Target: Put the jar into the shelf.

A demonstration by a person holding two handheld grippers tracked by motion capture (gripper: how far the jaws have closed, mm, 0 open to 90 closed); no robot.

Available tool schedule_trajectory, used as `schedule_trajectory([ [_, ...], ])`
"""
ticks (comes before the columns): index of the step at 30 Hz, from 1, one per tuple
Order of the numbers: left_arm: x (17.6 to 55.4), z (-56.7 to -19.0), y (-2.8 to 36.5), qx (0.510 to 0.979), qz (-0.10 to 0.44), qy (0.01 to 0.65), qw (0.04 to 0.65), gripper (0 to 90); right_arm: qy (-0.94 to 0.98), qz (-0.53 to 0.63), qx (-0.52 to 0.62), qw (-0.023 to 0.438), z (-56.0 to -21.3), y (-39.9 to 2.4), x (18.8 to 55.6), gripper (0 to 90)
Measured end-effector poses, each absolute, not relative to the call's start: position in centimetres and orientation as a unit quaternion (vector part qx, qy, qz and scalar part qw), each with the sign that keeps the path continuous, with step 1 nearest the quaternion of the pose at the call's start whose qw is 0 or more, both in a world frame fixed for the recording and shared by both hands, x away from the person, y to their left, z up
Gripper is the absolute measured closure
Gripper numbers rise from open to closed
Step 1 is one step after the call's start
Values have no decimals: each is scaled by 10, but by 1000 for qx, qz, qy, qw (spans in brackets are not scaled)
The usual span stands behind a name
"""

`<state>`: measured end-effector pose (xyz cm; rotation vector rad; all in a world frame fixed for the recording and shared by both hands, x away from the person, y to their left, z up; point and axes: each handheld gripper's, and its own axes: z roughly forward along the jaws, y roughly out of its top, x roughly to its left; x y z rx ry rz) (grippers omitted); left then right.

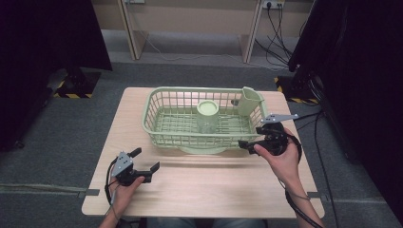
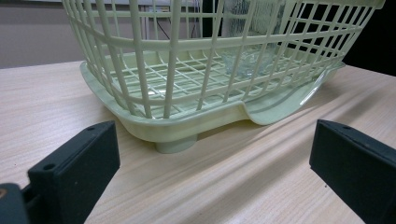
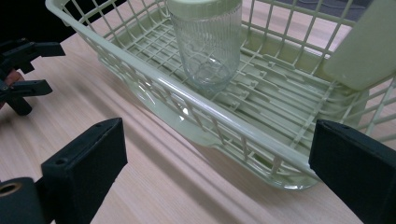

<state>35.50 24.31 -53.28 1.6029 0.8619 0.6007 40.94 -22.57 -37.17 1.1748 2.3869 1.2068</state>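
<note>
I judge the work nearly done: the jar (image 3: 207,42) stands upright in the basket (image 1: 152,105), beyond my right gripper (image 1: 255,137), both grippers' jaws spread and holding nothing, left gripper (image 1: 145,161) well short.

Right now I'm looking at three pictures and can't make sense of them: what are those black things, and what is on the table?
A person sits at a wooden table and holds a hand tool with two black jaws in each hand: the left gripper and the right gripper. One picture looks down from above; the other two come from small cameras riding on each tool, looking out between its jaws. On the table stands a pale green dish basket, with a ribbed glass jar upright inside it. Both tools are open and hold nothing.
</note>
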Motion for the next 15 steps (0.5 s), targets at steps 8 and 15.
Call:
schedule_trajectory([
  [8,355,-533,243,684,257,368,575,14,809,411,406,110,-377,-235,402,45],
  [15,355,-533,243,684,257,368,574,15,805,410,414,108,-386,-244,396,45],
])
